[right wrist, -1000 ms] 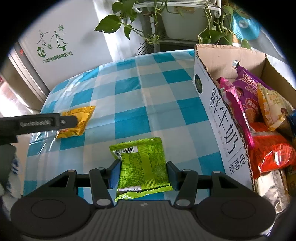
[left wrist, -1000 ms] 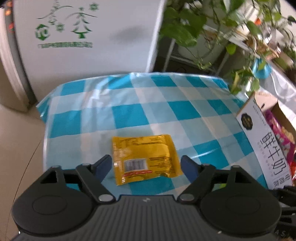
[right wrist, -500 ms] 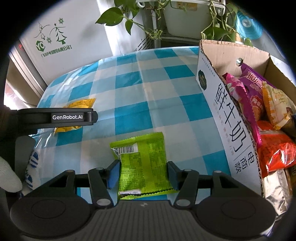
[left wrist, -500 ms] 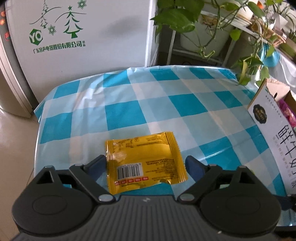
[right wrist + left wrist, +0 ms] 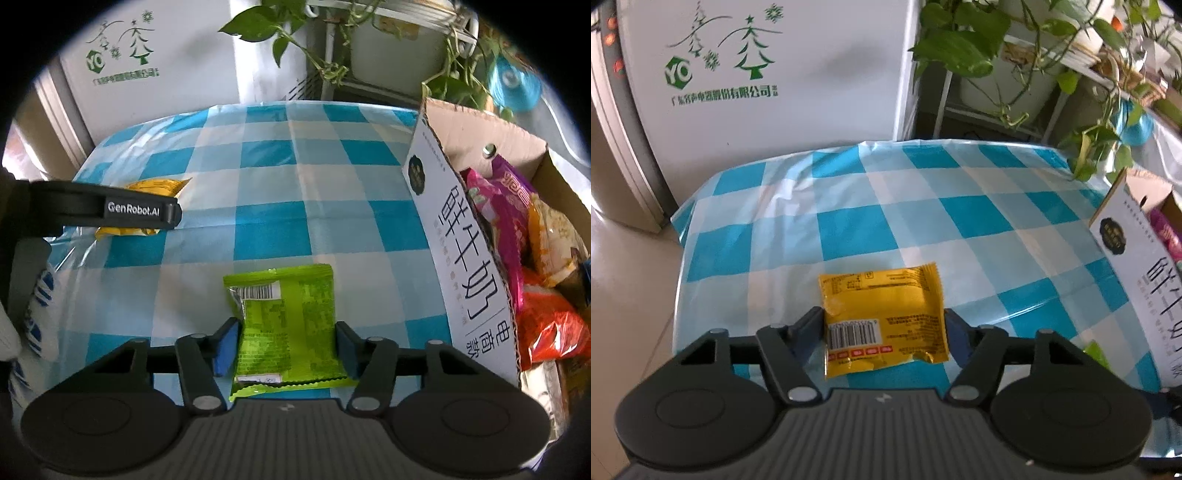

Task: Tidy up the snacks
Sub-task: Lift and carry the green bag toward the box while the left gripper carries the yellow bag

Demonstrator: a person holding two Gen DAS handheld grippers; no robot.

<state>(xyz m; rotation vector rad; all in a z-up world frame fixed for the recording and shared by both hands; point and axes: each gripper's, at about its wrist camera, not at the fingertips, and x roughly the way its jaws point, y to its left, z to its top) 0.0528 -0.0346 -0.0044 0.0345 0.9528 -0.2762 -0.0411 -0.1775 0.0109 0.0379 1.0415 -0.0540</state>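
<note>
Left gripper (image 5: 882, 328) closing its jaws around the yellow snack packet (image 5: 884, 325) and right gripper (image 5: 286, 345) clamped on the green snack packet (image 5: 286, 325), both flat on the checked tablecloth (image 5: 273, 192), presumably for transfer into the snack-filled carton (image 5: 461, 240).

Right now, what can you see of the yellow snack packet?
The yellow packet is a flat, glossy foil pouch with crimped ends, lying back side up on the checked cloth: barcode, small print and a row of red squares show. One near corner is crumpled. The left hand-held gripper is closing on it, a pad at each side edge.
</note>
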